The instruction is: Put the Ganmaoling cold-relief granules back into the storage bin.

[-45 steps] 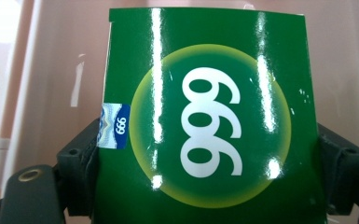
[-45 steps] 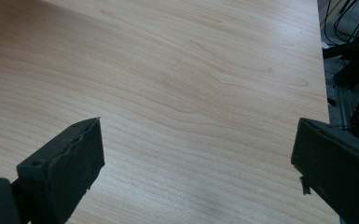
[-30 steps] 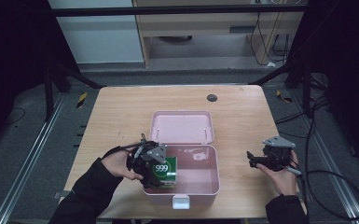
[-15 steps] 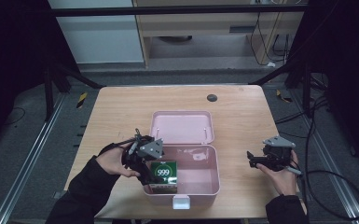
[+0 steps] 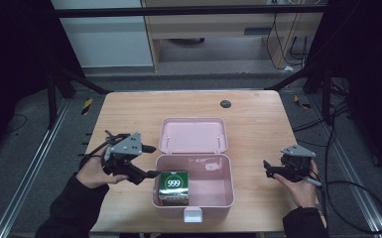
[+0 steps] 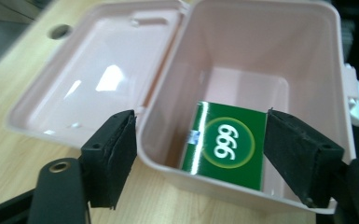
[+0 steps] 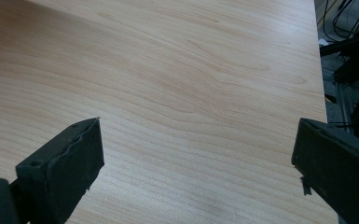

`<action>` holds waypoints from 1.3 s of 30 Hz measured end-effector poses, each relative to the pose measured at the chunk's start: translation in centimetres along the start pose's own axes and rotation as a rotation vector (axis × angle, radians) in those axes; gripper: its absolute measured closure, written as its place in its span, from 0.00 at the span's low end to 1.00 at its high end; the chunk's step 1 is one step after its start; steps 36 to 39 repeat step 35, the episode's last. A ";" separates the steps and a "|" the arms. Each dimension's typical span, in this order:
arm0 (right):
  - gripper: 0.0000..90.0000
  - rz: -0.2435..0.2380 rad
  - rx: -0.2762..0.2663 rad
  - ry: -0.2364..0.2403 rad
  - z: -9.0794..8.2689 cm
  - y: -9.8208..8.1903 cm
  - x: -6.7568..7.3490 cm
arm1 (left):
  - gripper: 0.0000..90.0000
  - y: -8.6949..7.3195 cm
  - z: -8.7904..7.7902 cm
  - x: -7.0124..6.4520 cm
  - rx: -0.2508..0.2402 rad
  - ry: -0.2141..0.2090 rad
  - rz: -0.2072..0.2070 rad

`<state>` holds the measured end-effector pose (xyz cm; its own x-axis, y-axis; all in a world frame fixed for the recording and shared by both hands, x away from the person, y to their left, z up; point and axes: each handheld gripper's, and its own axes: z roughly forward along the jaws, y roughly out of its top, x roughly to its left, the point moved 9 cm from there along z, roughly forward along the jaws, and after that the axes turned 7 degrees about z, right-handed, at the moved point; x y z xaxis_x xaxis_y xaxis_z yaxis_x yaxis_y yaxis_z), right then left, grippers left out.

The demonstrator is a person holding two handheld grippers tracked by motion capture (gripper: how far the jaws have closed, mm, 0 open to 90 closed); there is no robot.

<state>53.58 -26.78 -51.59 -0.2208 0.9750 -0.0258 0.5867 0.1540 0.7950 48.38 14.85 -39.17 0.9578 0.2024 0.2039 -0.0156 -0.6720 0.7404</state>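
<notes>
Nearest the viewer in the high view, two dark-sleeved forearms enter from the bottom edge. The left hand point(image 5: 93, 171) holds the left gripper point(image 5: 151, 161) level, just beside the left wall of the pink box point(image 5: 225, 186), its jaws spread wide and empty, pointing toward the box. The right hand point(image 5: 300, 186) holds the right gripper point(image 5: 267, 168) near the right table edge, well apart from the box, jaws parted with nothing between them.

The left gripper view shows two black, matte, block-shaped pads point(image 6: 114, 156) flanking the box's near wall. Inside, against that wall at the box's left end, stands a green carton point(image 6: 226, 144), glossy, rectangular, printed with "999" in a pale ring.

The box is smooth moulded plastic with rounded corners and a white latch point(image 5: 192, 215) on its front. Its lid point(image 5: 193, 135) lies open and flat behind it, hinged at the rear, and reflects light.

The right gripper view shows coarse black pads point(image 7: 70, 161) over bare table point(image 7: 191, 93), a pale wood-grain laminate. Farther off, a dark round grommet point(image 5: 225, 103) sits in the tabletop.
</notes>
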 end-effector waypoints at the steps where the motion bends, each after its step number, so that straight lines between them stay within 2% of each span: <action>1: 0.03 0.001 0.002 0.002 0.0 0.0 0.0 | 0.29 -0.5 -0.5 0.3 -0.018 0.025 -0.022; 5: 0.03 -0.002 0.005 0.001 0.0 -0.1 0.0 | 0.31 -2.4 -1.8 1.1 -0.055 0.097 -0.106; 8: 0.03 -0.004 0.003 0.000 0.1 -0.2 0.0 | 0.32 -4.1 -2.2 1.6 -0.060 0.138 -0.165; 12: 0.03 -0.003 0.002 -0.002 0.0 -0.2 0.0 | 0.32 -6.9 -2.1 2.2 -0.039 0.194 -0.246; 22: 0.03 -0.004 0.000 -0.005 0.1 -0.4 0.0 | 0.32 -12.5 -1.1 3.9 0.008 0.328 -0.418; 23: 0.03 -0.004 0.001 -0.006 0.1 -0.4 0.0 | 0.32 -13.1 -1.0 4.0 0.005 0.338 -0.451; 27: 0.03 -0.001 -0.002 -0.008 0.1 -0.5 -0.1 | 0.32 -15.4 -0.4 4.3 0.031 0.381 -0.524; 30: 0.03 0.005 0.000 -0.011 0.2 -0.7 -0.1 | 0.31 -17.4 -0.1 4.5 0.070 0.423 -0.559; 32: 0.03 0.007 0.000 -0.011 0.3 -0.7 -0.1 | 0.30 -18.4 0.0 4.6 0.069 0.425 -0.595; 35: 0.03 0.005 0.005 -0.015 0.4 -0.9 -0.2 | 0.29 -19.7 -0.3 5.2 0.097 0.482 -0.620; 39: 0.03 0.005 0.005 -0.015 0.4 -0.9 -0.2 | 0.29 -19.7 -0.3 5.2 0.097 0.482 -0.620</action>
